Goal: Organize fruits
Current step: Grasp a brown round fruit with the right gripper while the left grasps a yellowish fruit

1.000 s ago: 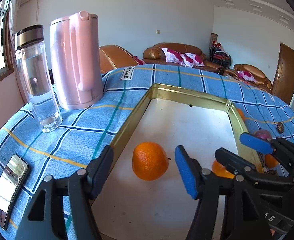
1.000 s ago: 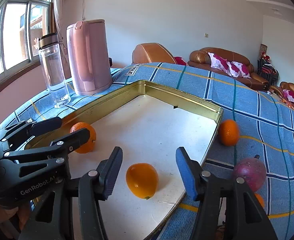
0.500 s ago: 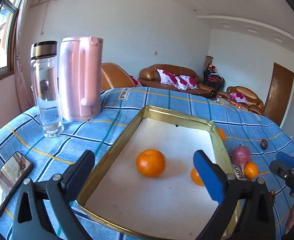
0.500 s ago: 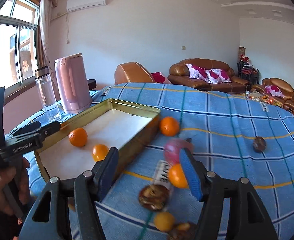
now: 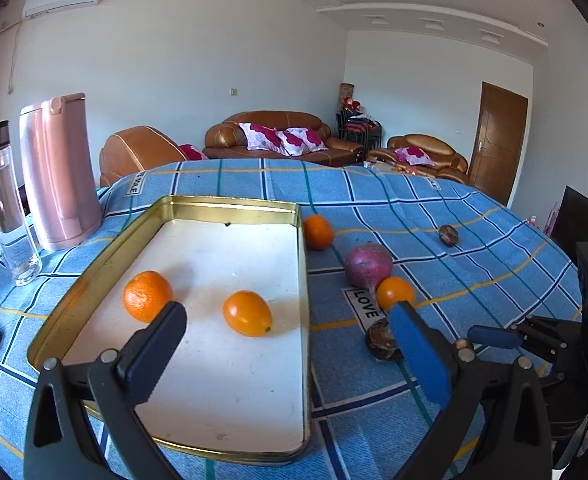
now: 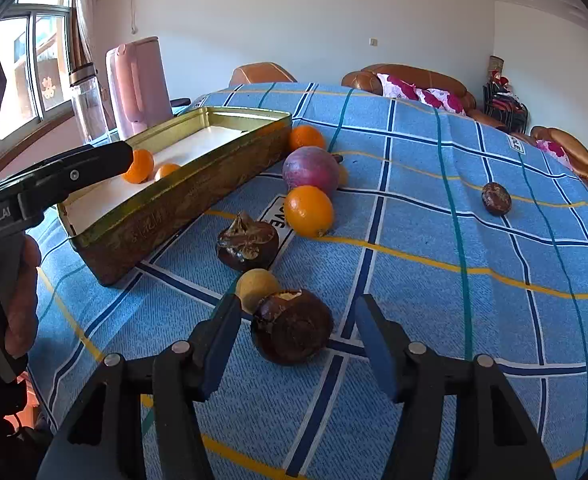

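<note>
I hold my right gripper (image 6: 294,344) low over the near edge of the blue checked cloth (image 6: 434,216), its jaws closing around a dark brown wrinkled fruit (image 6: 292,326) that sits between the pads but, as far as I can see, is not yet pressed. I come at it from the near side because a small yellow fruit (image 6: 256,286) touches its far left. My left gripper (image 5: 290,344) hovers empty above the gold tin tray (image 5: 230,204), jaws spread wide, since two oranges (image 5: 148,295) (image 5: 248,313) already lie on its white floor. Outside the tray, to its right, wait an orange (image 6: 309,210), a purple fruit (image 6: 311,170), another orange (image 6: 306,138) against the tray's far corner, a second split brown fruit (image 6: 247,246), and one far right (image 6: 496,199). I judge the brown fruit goes next
</note>
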Demonstrator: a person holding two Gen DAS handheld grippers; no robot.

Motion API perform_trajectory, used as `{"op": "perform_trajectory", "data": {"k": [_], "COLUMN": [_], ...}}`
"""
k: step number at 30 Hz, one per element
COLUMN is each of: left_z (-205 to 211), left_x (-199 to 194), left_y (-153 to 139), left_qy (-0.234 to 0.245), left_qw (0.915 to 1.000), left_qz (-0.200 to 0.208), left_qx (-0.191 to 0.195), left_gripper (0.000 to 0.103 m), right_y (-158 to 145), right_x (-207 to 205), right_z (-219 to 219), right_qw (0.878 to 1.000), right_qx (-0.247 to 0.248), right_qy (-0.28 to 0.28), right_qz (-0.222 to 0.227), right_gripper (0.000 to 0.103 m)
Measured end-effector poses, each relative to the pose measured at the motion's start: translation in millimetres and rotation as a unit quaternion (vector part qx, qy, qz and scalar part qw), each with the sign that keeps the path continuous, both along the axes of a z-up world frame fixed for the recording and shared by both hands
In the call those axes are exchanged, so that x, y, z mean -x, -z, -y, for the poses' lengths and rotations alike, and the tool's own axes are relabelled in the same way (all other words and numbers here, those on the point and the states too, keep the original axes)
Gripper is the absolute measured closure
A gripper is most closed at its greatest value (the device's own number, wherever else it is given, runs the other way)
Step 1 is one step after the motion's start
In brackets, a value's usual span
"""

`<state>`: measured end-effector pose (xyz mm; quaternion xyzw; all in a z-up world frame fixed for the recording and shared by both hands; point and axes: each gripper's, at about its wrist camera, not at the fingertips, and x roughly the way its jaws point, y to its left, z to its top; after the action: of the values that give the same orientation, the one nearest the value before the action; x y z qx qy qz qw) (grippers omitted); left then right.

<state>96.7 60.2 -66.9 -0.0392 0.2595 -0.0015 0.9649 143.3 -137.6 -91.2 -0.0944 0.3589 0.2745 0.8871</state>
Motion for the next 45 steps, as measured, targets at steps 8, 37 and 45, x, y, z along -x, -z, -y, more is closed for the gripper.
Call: {"op": "perform_trajectory", "data": {"k": [8, 37, 45], "left_z": [19, 116, 115], "left_x": [0, -43, -51], "left_y": [1, 42, 46], "left_qy": [0.029, 0.181, 0.190], "left_qw": [0.9995, 0.9703, 0.9665], "left_qz": [-0.008, -0.158, -0.172], "left_qx": [-0.008, -0.026, -0.004], "left_gripper": [0.000, 0.066, 0.073], "right_y": [4, -6, -6], "right_x": [-6, -13, -13], "right_z": [2, 76, 76], "right_qw": [0.999, 0.992, 0.992], "right_qx": [-0.012, -0.070, -0.069], "right_qy": [-0.011, 0.106, 0.108], "right_qz": [-0.029, 0.008, 0.010], "right_gripper": [0.059, 0.059, 0.059]}}
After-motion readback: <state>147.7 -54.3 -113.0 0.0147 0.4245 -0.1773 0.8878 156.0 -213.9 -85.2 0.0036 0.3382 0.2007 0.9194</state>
